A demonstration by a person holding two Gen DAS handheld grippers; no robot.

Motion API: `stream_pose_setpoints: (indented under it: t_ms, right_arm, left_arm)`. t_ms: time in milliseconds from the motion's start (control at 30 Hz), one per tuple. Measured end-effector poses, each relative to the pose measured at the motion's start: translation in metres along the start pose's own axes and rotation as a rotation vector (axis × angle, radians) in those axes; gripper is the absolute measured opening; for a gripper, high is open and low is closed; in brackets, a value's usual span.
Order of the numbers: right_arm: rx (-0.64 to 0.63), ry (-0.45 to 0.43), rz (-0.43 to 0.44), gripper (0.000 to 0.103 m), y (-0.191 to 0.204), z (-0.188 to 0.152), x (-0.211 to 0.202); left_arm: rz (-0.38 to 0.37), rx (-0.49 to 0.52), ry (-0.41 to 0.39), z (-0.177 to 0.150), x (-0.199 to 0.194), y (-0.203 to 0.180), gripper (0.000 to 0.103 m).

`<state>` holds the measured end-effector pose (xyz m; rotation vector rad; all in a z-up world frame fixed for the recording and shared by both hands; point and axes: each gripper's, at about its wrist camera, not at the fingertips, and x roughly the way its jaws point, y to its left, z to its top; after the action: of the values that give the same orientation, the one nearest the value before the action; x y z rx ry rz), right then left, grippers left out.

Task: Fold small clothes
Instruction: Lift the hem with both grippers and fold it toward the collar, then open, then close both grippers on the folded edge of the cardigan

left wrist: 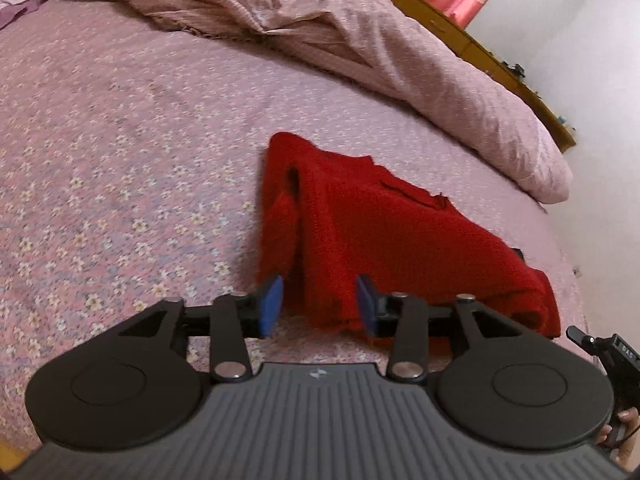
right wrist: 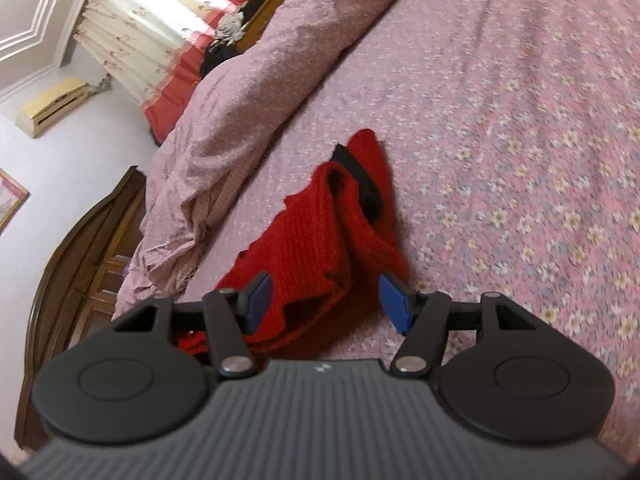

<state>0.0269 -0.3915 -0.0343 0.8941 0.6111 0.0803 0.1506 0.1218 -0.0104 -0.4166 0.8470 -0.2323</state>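
A small red knitted garment (left wrist: 384, 232) lies folded on the floral pink bedsheet (left wrist: 120, 160). My left gripper (left wrist: 320, 306) stands open just over its near edge, blue pads apart and pressing on nothing. In the right wrist view the same red garment (right wrist: 316, 232) shows a black trim (right wrist: 360, 176) at its far end. My right gripper (right wrist: 326, 300) is open as well, hovering above the garment's near folded edge, and its pads do not touch the cloth. The other gripper's handle (left wrist: 608, 356) peeks in at the right edge of the left wrist view.
A rumpled pink duvet (left wrist: 360, 32) is heaped along the far side of the bed. Behind it runs a wooden headboard (right wrist: 80, 248). A curtained window (right wrist: 160, 28) and an air conditioner (right wrist: 52, 106) sit on the wall. A hand (left wrist: 624, 436) shows at the frame edge.
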Motion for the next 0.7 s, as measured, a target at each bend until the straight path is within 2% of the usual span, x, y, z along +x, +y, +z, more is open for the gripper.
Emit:
stream_pose_setpoints:
  t_ms: [133,333,533,700]
  right_arm:
    - [0.026,0.019,0.014,0.063,-0.004,-0.003,0.005]
    - [0.05,-0.01,0.051,0.063,0.0,-0.004,0.007]
    - [-0.021,-0.022,0.016,0.063,0.01,0.001,0.013]
    - [-0.041,-0.019,0.01,0.063,0.011,0.006,0.021]
  left_arm:
    - [-0.024,0.017,-0.009,-0.001,0.0,-0.002,0.057]
    - [-0.054,0.014,-0.018,0.001,0.005,-0.008,0.058]
    - [-0.032,0.027,-0.009,0.002,0.017,-0.011,0.058]
    - [-0.049,0.03,0.013,0.002,0.027,-0.01,0.058]
